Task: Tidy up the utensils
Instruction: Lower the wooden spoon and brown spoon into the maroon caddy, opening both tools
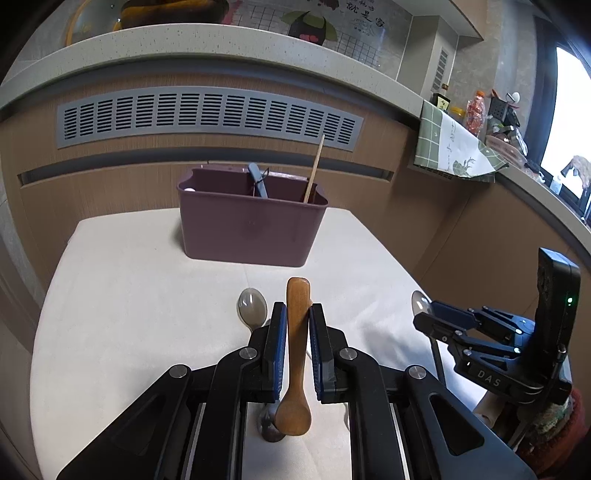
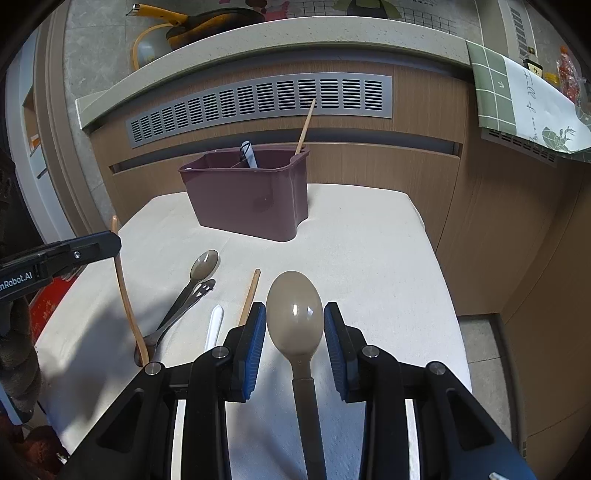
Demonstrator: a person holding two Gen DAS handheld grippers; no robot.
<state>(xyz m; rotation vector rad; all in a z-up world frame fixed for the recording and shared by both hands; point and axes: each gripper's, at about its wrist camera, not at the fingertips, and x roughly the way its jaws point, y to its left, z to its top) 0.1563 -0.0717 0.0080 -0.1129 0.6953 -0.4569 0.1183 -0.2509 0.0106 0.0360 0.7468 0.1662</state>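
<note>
Lettering reads "DAS" on the right tongs (image 1: 424, 314) as seen from the left wrist, and "nRobot.AI", its start cut off, on the left tongs (image 2: 110, 242) as seen from the right. Brush-style characters mark the tiled wall panel (image 1: 364, 13) and the checked cloth (image 1: 450, 144) far ahead to the right; they are too small to read.

The left tongs (image 1: 297, 328) are clenched on a wooden spoon (image 1: 295, 354), handle forward, bowl hanging back toward the camera. The right tongs (image 2: 295, 328) hold a grey spoon (image 2: 295, 314): its bowl sits in the gap between the blue pads (image 2: 255, 339), and the grip on its neck further back is hard to make out.

Below both lies a white-covered table (image 1: 129, 295). Ahead of the tongs stands the maroon caddy (image 1: 251, 221), holding a chopstick (image 1: 314, 166) and a dark utensil (image 1: 258, 181). Behind it run a wood-panelled wall and a grey vent (image 1: 207, 114) under a stone ledge.

Left of the right tongs lie metal spoons (image 2: 199, 273), a second chopstick (image 2: 249, 295) and a white stick (image 2: 214, 328), each partly hidden.
</note>
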